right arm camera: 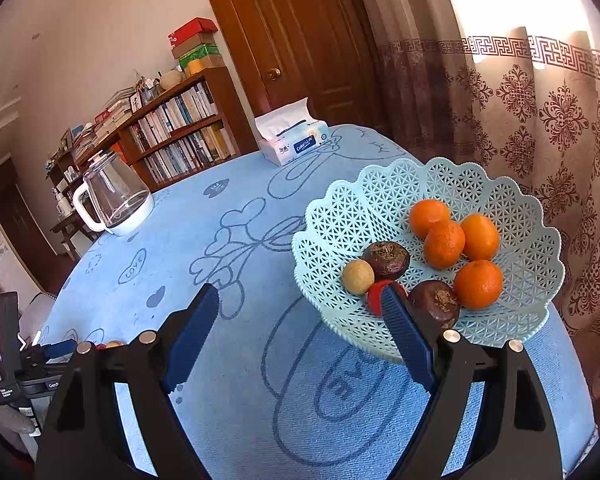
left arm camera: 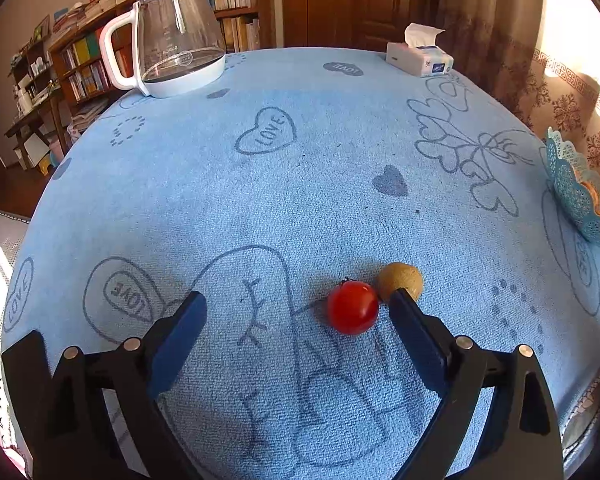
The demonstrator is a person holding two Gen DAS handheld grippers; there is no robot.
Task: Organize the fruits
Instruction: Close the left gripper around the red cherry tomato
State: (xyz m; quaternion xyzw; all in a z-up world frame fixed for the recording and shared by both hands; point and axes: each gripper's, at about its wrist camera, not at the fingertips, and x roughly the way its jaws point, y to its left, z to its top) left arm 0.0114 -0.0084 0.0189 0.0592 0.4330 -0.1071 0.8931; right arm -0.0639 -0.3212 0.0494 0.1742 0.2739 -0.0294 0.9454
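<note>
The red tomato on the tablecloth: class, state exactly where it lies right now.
In the left wrist view, the red tomato lies on the blue tablecloth, between the open left gripper fingers, close to the right finger, against the brownish round fruit.

On the desk (left arm camera: 300, 200) draped in a blue patterned cloth, a small red tomato (left arm camera: 353, 307) lay just left of a round tan fruit (left arm camera: 400, 282). A clear glass kettle (left arm camera: 176, 36) stood far left, a white tissue pack (left arm camera: 419, 58) far right, a pale lattice plastic basket (right arm camera: 380, 216) of fruit at the right edge.
</note>
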